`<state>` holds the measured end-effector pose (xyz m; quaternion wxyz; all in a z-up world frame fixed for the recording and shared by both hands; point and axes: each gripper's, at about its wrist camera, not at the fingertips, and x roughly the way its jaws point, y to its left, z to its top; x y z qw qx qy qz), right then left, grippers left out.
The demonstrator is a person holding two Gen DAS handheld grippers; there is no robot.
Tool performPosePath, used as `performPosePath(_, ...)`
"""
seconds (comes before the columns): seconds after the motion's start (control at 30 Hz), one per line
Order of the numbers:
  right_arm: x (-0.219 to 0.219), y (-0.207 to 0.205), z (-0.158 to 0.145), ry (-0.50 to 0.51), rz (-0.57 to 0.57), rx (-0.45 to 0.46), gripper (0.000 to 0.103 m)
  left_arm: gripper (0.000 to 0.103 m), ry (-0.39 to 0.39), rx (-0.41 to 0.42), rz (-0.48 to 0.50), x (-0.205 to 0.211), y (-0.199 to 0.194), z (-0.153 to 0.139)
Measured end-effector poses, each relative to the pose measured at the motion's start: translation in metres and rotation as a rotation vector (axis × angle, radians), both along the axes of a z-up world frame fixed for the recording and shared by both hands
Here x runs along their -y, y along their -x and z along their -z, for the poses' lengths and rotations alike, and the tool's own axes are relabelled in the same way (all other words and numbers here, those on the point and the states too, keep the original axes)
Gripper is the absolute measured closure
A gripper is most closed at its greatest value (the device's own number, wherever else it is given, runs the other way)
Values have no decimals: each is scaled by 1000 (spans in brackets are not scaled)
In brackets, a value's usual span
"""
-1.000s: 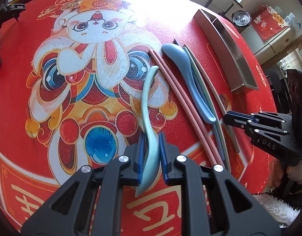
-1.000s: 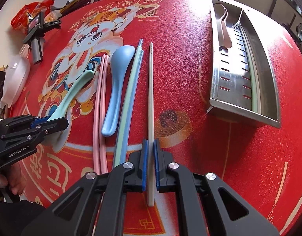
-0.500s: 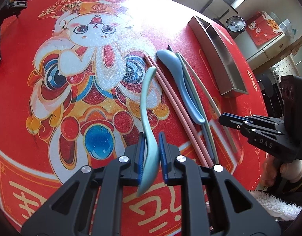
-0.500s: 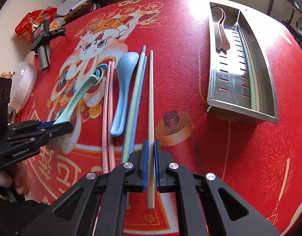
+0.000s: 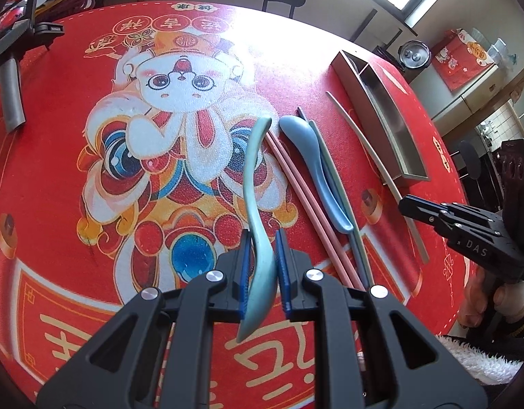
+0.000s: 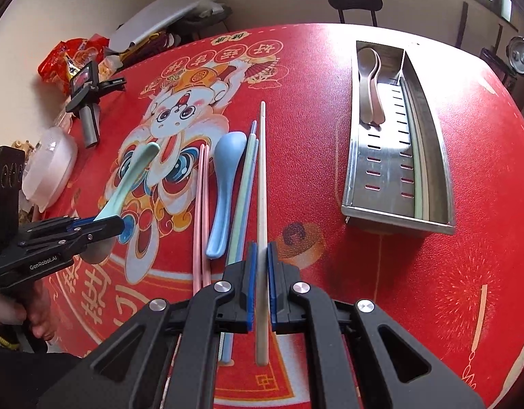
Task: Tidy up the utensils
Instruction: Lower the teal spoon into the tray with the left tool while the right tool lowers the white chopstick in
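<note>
My left gripper (image 5: 263, 266) is shut on a pale green spoon (image 5: 257, 184), lifted off the red mat; the same green spoon (image 6: 132, 177) shows in the right wrist view. My right gripper (image 6: 261, 279) is shut on a cream chopstick (image 6: 262, 184), raised above the mat; that cream chopstick (image 5: 374, 156) also shows in the left wrist view. On the mat lie a blue spoon (image 6: 224, 191), a pink chopstick pair (image 6: 200, 211) and green and blue chopsticks (image 6: 245, 191). The steel utensil tray (image 6: 442, 177) at the right holds spoons and a chopstick.
A round table carries the red printed mat (image 6: 364, 272). A camera on a stand (image 6: 84, 102), a white lidded container (image 6: 47, 167) and snack bags (image 6: 64, 58) sit at the far left. A chair (image 6: 355, 3) stands behind the table.
Both grippers have risen with their utensils; the table looks farther away. The green spoon and the cream chopstick have come off the mat.
</note>
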<state>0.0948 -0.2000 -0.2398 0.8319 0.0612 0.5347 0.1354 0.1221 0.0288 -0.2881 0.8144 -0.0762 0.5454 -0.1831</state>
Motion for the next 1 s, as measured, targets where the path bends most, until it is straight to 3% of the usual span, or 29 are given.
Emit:
performPosePath(0.47,43,-11,-27,-53,144,71,97,85,51,6,35,26,-32,-32)
performPosePath(0.77,95,-51,-25,-24,285,31,97,85,86,-5,137,110,-90,-47)
performPosePath(1.0,113,-82,-9,-3,319,-28,97,85,145,-106,162,184,-140,-33)
